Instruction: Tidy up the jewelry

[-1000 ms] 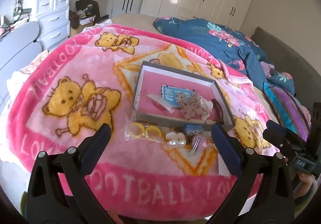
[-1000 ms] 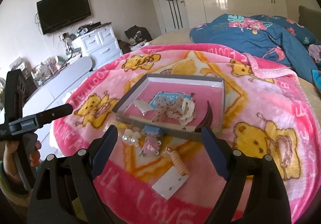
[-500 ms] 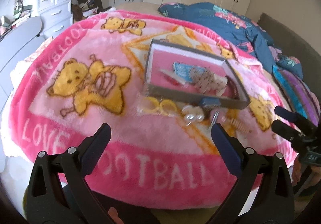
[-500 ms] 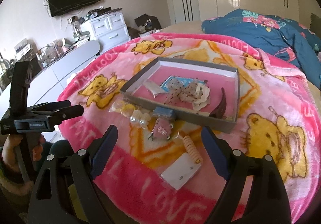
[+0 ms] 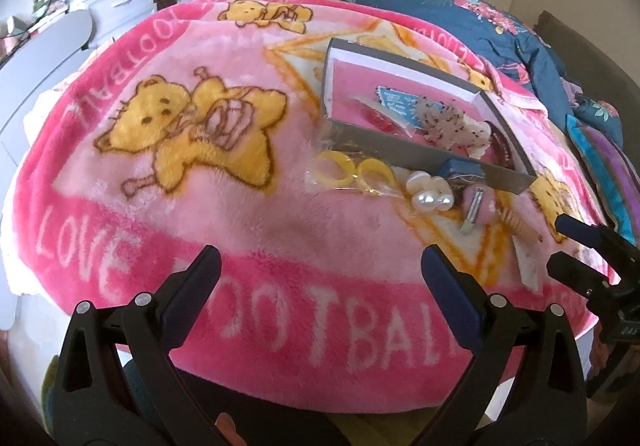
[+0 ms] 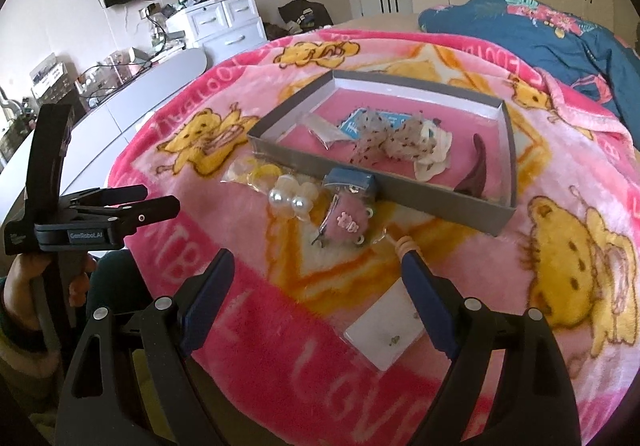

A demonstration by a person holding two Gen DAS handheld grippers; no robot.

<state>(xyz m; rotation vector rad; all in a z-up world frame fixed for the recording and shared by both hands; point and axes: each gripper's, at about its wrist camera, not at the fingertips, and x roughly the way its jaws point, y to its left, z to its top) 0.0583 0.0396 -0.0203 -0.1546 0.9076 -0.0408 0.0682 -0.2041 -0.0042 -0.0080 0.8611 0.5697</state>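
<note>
Grippers both spread, empty – left gripper (image 5: pixel 320 266), right gripper (image 6: pixel 316 270) over pink blanket (image 5: pixel 200 206), grey tray (image 6: pixel 400 202) beyond

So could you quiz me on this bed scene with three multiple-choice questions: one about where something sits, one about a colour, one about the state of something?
1. Where are the pearl pieces?
A. inside the grey tray
B. on the blanket just outside the tray's near wall
C. on the white dresser

2. What colour are the two rings in the clear bag?
A. yellow
B. green
C. black

3. How is the right gripper?
A. shut on the white card
B. holding a pearl
C. open and empty

Answers:
1 B, they lie on the pink blanket in front of the grey tray.
2 A, both are yellow.
3 C, its fingers stand wide apart with nothing between.
</note>
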